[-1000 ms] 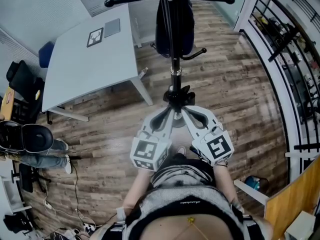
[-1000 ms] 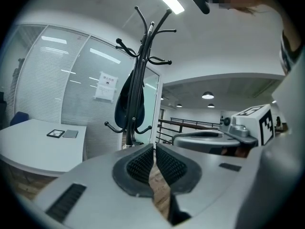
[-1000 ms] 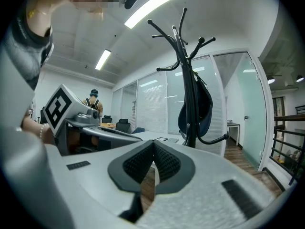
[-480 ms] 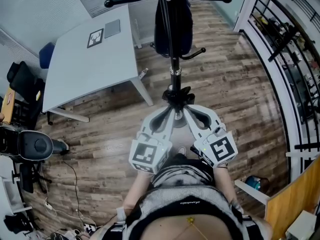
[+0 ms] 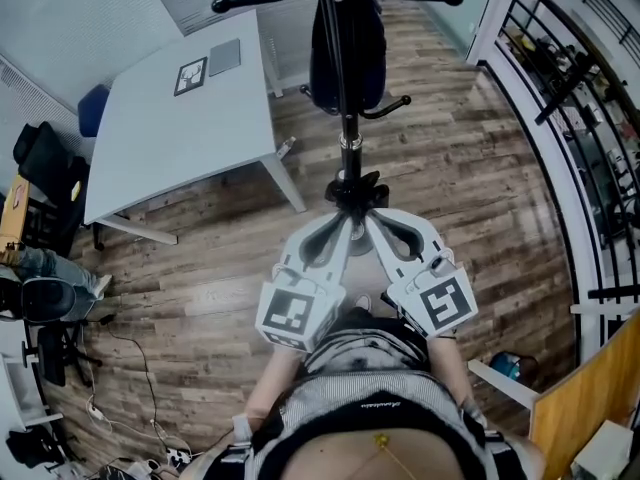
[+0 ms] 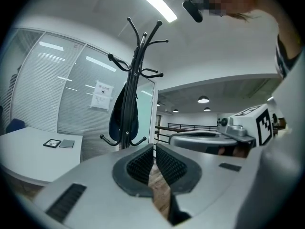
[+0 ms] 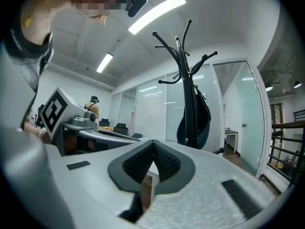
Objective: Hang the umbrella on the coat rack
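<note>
The coat rack (image 5: pixel 349 148) stands on the wooden floor (image 5: pixel 470 188), off the near right corner of the white worktop (image 5: pixel 170 138). The umbrella (image 5: pixel 372 58), dark and folded, hangs on the rack close against the pole, above the short lower hooks. The left claw (image 5: pixel 343 230) is closed, its ribbed pads meeting at the tips with nothing between them, only floor showing through the gap below. The right claw (image 5: pixel 366 226) is closed the same way and holds nothing. Both point level toward the rack, side by side and angled inward. From above their tips lie just on either side of the pole's lower part, while each gripper view shows the rack standing ahead and apart from the jaws. On the far end of the worktop lie a square marker card (image 5: pixel 190 75) and a grey pad (image 5: pixel 225 55), just beside each other. A dark railing (image 5: pixel 590 168) runs along the floor's right edge.
</note>
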The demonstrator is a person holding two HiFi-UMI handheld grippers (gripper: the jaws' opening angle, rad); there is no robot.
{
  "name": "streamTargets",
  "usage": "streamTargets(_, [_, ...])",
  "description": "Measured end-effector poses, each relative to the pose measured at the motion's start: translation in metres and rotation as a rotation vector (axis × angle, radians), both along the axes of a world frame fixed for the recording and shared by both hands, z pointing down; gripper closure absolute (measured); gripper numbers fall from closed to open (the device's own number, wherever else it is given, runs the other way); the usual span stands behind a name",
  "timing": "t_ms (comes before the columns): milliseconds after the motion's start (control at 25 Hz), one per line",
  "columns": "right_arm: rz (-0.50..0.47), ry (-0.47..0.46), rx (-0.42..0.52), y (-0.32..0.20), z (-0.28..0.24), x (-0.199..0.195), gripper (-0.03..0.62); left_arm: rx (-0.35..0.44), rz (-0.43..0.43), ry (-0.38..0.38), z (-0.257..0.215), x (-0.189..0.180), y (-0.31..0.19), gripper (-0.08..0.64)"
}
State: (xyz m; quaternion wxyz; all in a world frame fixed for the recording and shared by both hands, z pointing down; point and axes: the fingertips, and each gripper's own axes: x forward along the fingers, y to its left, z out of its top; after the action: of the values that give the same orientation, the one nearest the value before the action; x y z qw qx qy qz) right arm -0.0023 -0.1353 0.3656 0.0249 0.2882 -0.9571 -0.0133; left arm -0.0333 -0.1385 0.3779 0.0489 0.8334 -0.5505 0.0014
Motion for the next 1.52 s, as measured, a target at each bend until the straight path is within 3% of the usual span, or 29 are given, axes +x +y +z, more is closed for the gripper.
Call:
streamTargets(200, [0.001, 0.01, 0.017, 0.002, -0.006, 0.0, 0.589, 0.024, 0.01, 0.0, -0.011, 0.004, 0.002, 0.543])
streamTargets(520, [0.012, 0.02, 0.051, 0.005, -0.016, -0.001, 0.589, -0.002, 0.03, -0.002, -0.019, 0.005, 0.007, 0.543])
streamTargets(1520, [0.015, 0.036, 0.029, 0.008, -0.008, -0.006, 0.591, -0.017, 0.04, -0.03, -0.017, 0.004, 0.012, 0.543])
